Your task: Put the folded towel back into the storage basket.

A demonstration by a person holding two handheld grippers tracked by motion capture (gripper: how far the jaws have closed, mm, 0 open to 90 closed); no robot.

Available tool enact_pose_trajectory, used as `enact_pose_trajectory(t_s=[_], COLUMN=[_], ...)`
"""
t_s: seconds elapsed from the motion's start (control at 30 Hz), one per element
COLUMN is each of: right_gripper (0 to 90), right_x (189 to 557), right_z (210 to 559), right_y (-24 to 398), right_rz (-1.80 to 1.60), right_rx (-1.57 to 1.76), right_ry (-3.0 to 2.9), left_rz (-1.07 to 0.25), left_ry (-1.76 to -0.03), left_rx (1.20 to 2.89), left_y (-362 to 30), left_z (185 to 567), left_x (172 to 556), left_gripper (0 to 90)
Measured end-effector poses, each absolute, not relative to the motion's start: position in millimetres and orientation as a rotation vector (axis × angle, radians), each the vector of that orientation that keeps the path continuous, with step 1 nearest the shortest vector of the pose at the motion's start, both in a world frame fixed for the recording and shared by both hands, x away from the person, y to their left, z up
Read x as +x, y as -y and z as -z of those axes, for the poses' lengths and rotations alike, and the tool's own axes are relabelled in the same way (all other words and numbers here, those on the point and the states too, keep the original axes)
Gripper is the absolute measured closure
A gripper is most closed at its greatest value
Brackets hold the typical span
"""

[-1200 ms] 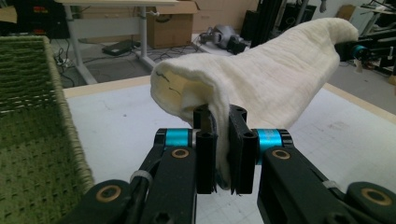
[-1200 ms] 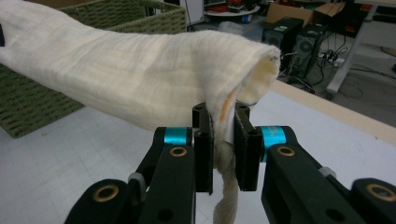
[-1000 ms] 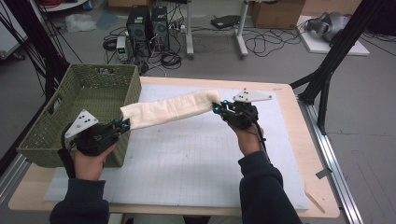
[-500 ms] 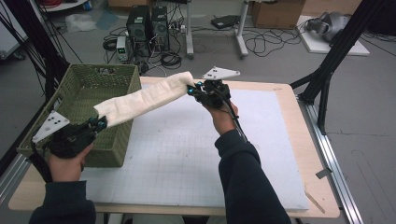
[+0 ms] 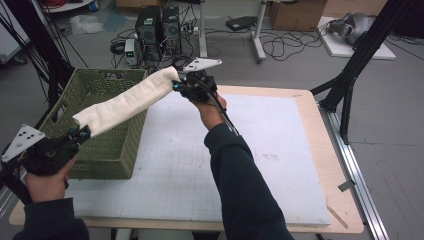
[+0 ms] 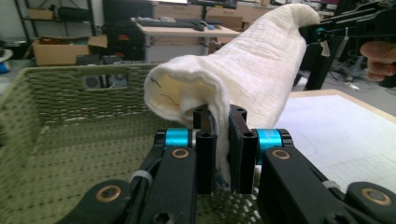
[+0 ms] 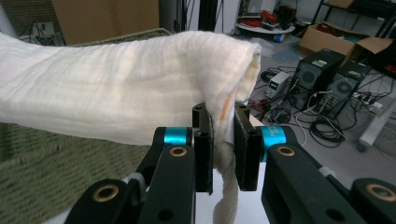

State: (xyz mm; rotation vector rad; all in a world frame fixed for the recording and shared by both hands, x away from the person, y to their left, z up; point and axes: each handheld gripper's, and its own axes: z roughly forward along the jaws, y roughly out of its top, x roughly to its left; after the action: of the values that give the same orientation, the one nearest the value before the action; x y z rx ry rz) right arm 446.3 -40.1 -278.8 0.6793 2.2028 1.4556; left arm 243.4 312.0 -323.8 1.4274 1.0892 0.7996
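Note:
A folded cream cloth [image 5: 127, 102] hangs stretched in the air between my two grippers, above the green woven basket [image 5: 107, 147] at the table's left. My left gripper [image 5: 80, 134] is shut on the cloth's near end by the basket's front left corner. In the left gripper view the jaws pinch the cloth [image 6: 233, 88] with the basket's inside [image 6: 70, 154] beneath. My right gripper [image 5: 176, 86] is shut on the far end, over the basket's far right corner. The right gripper view has the cloth [image 7: 116, 88] running off to the left from the shut jaws.
A white gridded mat [image 5: 270, 150] covers the wooden table [image 5: 330, 165] right of the basket. Computer towers [image 5: 157, 25], cables and boxes lie on the floor beyond the far edge. A black stand [image 5: 360, 60] rises at the right.
Both hands have carried the cloth to the left and a little up, from over the mat to over the basket. Both grips are the same.

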Motion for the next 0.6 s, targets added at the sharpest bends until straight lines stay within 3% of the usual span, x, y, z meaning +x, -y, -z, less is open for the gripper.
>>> enact_pose_trajectory(t_s=[0.6], right_gripper=[80.9], right_x=[474], right_z=[274], right_y=[-43], right_rz=[-1.425], right_rx=[0.594], right_ry=[-2.271], left_rz=[-0.874], left_ry=[-1.161], left_rx=[1.381], left_y=[-354], left_z=[327], left_x=[232], left_gripper=[82.6])
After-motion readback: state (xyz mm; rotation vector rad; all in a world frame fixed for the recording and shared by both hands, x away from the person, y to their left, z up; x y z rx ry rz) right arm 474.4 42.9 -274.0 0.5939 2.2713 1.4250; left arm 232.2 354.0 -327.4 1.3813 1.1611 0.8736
